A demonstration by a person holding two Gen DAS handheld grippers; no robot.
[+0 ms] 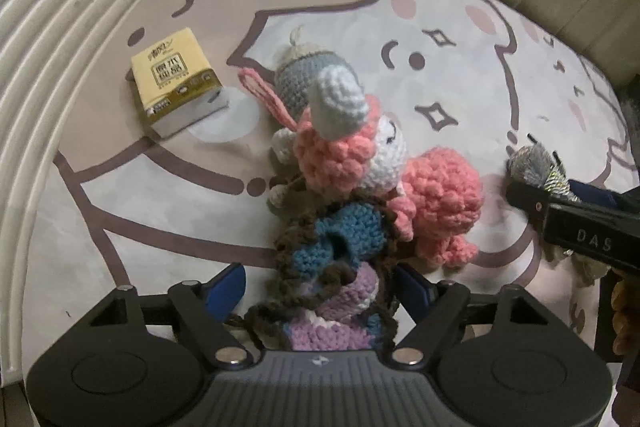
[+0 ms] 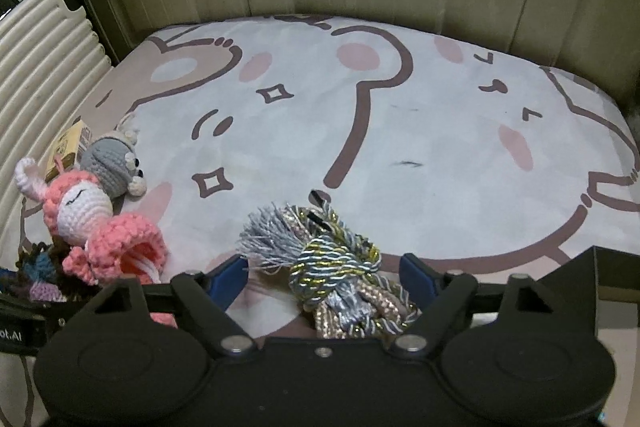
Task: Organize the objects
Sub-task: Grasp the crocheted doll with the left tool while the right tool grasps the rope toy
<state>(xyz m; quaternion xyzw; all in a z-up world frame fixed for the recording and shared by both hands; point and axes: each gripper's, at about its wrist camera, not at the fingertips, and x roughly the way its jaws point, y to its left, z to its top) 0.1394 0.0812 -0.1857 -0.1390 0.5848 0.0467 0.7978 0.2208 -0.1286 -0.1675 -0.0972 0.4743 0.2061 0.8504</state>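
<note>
Left tool (image 1: 320, 285) points steeply down over a crochet doll (image 1: 340, 279) with brown yarn hair, blue and purple parts; doll lies between the blue pads, long axis running away from the camera, blue end far, purple end near. Right pad sits at the doll's hair, left pad stands clear with a gap, so jaws part-open, no clamp visible. Pink-and-white crochet unicorn (image 1: 372, 163) lies touching the doll's far end, grey horn up toward the camera, pink body off to the right. Grey crochet toy (image 1: 304, 79) just behind the unicorn. Yellow tissue pack (image 1: 178, 81) lies flat to the left, apart from the toys. Right tool (image 2: 324, 279) straddles a knotted rope tassel (image 2: 332, 263) in grey, gold and beige; frayed grey end points far-left, beige cords run back under the tool. Both pads stand off the rope, jaws part-open. Everything rests on a bed sheet (image 2: 440, 131) with cartoon animal print.
</note>
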